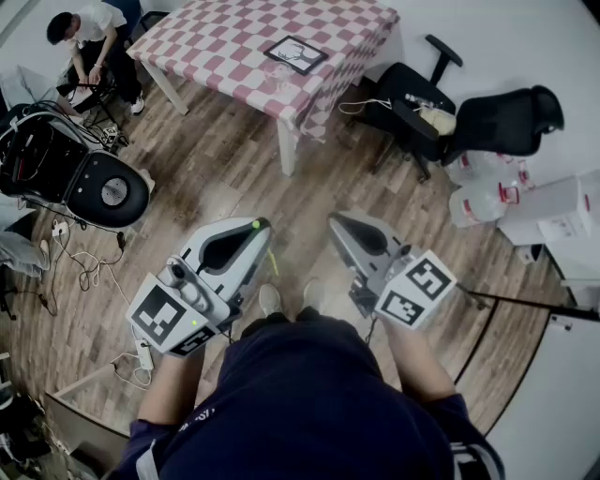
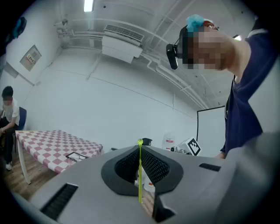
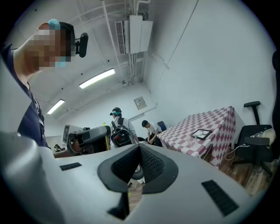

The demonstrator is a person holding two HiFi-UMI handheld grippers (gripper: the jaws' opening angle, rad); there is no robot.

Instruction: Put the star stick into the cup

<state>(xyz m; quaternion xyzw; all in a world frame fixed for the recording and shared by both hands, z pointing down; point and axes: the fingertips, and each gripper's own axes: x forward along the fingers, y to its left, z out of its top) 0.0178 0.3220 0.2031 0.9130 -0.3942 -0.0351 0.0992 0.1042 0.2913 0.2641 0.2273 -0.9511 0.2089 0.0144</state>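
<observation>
Pinching the green star stick (image 2: 140, 175) in the fingers (image 2: 125, 167) of my left gripper (image 1: 254, 229); my right gripper (image 1: 335, 221) has its fingers pressed together, empty, well apart from the checked table (image 1: 234, 42).

Brown wooden plank floor (image 1: 234, 178) fills the head view. Upper centre: table under red-and-white checked cloth (image 1: 234, 42). Upper right: black swivel office chairs (image 1: 497, 122) beside white wall (image 1: 497, 33). Left gripper view, top: white air-conditioning unit (image 2: 121, 43), fluorescent ceiling light (image 2: 88, 5).
</observation>
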